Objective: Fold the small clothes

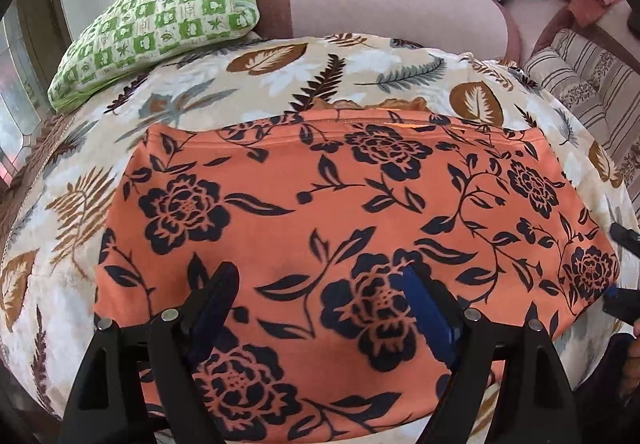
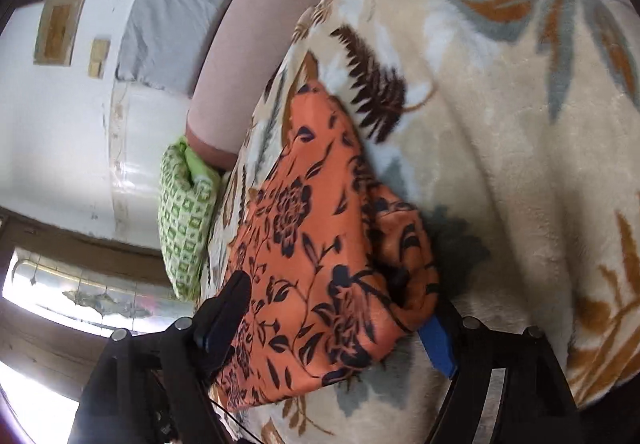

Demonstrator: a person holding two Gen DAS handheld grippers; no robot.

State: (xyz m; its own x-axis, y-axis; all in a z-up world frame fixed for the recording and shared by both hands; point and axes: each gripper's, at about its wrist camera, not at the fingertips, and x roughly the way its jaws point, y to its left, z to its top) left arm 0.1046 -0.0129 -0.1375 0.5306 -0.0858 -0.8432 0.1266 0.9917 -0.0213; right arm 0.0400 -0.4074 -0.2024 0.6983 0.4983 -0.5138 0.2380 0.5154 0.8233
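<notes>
Orange floral garment (image 1: 340, 244) lies flat on the leaf-print blanket (image 1: 280, 64), seemingly folded once; further folds look left. Left gripper (image 1: 320, 308) hovers spread, empty. Right gripper (image 2: 340, 324) gapes around its three-o'clock edge, unclamped.

Bright daylight, window glare lower left in the right view; fisheye-warped, slightly blurred edges.

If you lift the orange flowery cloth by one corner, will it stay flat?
Probably not. The orange cloth looks thin and already bunches at its edge, so it would likely droop. It also seems light, lying soft on the fuzzy blanket.
</notes>
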